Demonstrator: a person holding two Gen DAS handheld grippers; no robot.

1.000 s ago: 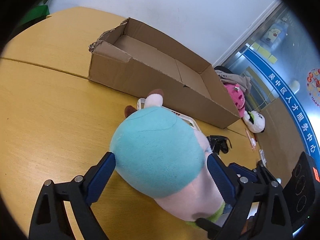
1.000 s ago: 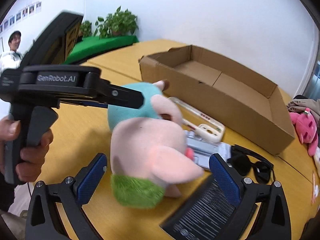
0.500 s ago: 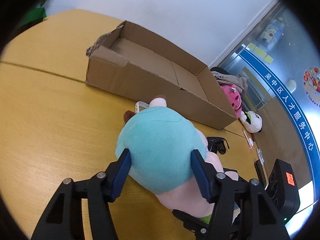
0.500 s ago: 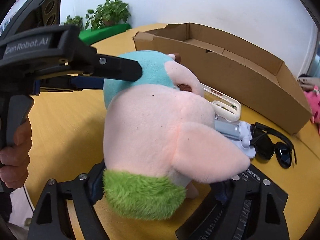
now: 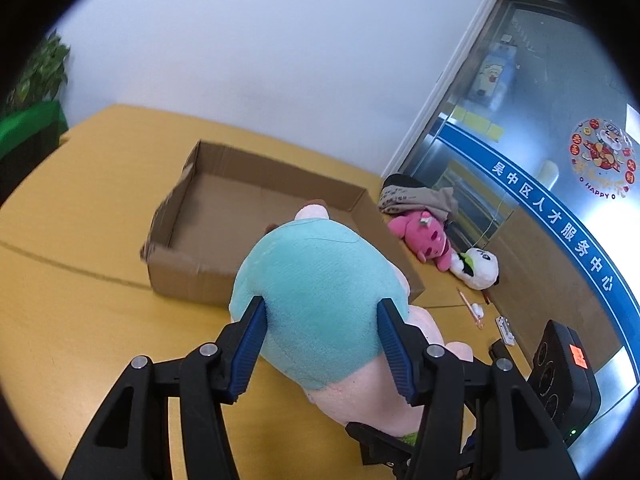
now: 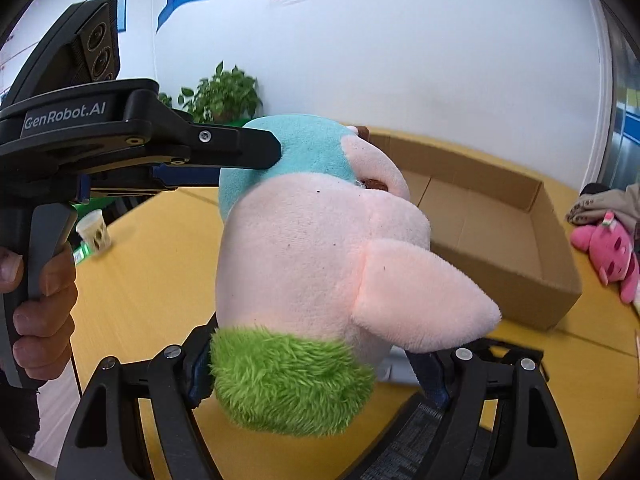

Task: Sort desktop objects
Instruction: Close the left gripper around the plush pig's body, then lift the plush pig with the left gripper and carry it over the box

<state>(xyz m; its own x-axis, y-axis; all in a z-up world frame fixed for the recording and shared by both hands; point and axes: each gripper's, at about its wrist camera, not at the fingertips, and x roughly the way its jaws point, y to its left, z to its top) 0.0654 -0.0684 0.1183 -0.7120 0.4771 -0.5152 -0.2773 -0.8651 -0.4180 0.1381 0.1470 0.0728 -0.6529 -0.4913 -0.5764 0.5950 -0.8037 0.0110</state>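
Note:
A plush toy point(image 5: 312, 264) with a teal head, pink body and green base hangs above the wooden table, held from two sides. My left gripper point(image 5: 320, 302) is shut on its teal head, blue pads pressed into the fabric. My right gripper point(image 6: 308, 364) is shut on the lower pink and green body point(image 6: 320, 240); its pads are hidden behind the fur. The left gripper's finger point(image 6: 248, 148) shows from the side in the right wrist view. An empty, shallow cardboard box point(image 5: 188, 284) lies just beyond the toy.
A pink plush point(image 5: 424, 236), a panda plush point(image 5: 478, 268) and folded clothing point(image 5: 416, 196) lie right of the box by a glass wall. Pens point(image 5: 472, 308) rest nearby. A small cup point(image 6: 94, 234) stands at the table's left; a hand point(image 6: 44, 300) holds the left gripper.
Both grippers went from open around the plush to shut on it. They lifted it off the table, and the box and table now appear from higher up.

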